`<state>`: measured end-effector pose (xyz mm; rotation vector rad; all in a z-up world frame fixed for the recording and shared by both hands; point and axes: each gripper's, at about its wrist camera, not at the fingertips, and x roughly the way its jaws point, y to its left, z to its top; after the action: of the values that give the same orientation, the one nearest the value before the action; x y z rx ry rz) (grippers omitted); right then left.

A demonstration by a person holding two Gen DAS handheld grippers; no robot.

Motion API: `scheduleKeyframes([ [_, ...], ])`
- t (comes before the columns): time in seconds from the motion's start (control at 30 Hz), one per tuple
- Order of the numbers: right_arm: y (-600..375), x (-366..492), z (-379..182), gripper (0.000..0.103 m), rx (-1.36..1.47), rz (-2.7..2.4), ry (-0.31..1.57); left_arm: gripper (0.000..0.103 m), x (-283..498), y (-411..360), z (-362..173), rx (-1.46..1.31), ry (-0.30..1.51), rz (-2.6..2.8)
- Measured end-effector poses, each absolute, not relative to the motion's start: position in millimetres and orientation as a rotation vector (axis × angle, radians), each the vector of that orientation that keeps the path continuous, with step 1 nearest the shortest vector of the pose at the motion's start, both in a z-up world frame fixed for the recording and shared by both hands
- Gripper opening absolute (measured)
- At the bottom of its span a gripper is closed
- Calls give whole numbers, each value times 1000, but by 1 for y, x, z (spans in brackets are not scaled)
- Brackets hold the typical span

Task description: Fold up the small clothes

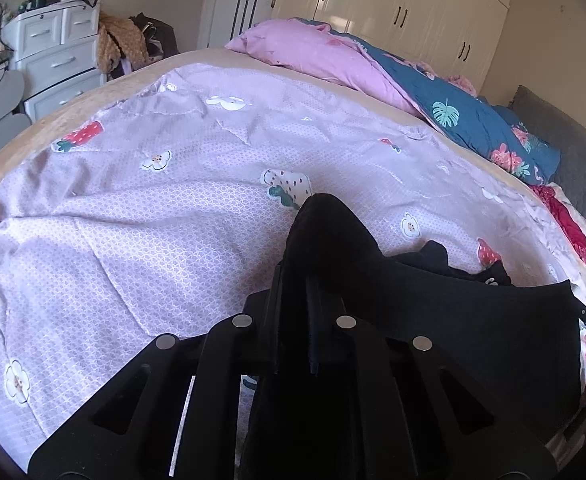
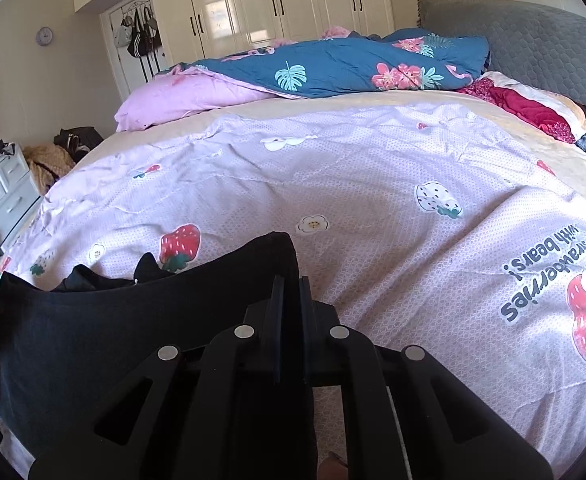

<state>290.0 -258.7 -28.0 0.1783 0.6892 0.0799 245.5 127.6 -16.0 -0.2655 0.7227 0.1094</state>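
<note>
Gripping a corner of the black garment (image 1: 453,320), the left gripper (image 1: 295,276) is keeping its two fingers (image 1: 273,312) pressed together on the cloth, which is bunching up and over the fingertips in a dark peak. The right gripper (image 2: 291,284) is likewise clamping its fingers (image 2: 277,312) on the opposite corner of the same garment (image 2: 93,344), the fabric rising in a fold just behind its tips. Between the two grippers the black cloth is hanging stretched, its upper edge sagging in a shallow curve, raised off the bed. Beyond that edge a further dark heap (image 1: 465,264) is lying on the bedspread (image 1: 153,220); whether it is part of the held garment or a separate piece is not clear from either view. The bedspread is lilac, printed with strawberries and white flowers, and is covering most of the bed. At the far side a blue floral quilt (image 2: 333,64) and a pink cover (image 2: 181,100) are lying piled. White wardrobes (image 2: 273,0) are standing behind, and a white drawer unit (image 1: 53,52) is standing at the bed's left.
</note>
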Motion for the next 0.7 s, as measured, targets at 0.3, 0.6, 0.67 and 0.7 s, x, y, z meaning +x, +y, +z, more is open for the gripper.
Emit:
scheduleKeyframes([
  [0.3, -257, 288, -32, 13, 156, 13, 696, 6, 243, 124, -18, -245, 730, 121],
  [0.6, -255, 264, -24, 40, 124, 23, 664, 25, 234, 124, -9, -239, 723, 147],
  [0.67, -251, 257, -20, 44, 102, 38, 654, 31, 230, 121, -6, -230, 723, 146],
  [0.7, -249, 254, -19, 44, 95, 45, 649, 34, 229, 120, -5, -225, 722, 147],
])
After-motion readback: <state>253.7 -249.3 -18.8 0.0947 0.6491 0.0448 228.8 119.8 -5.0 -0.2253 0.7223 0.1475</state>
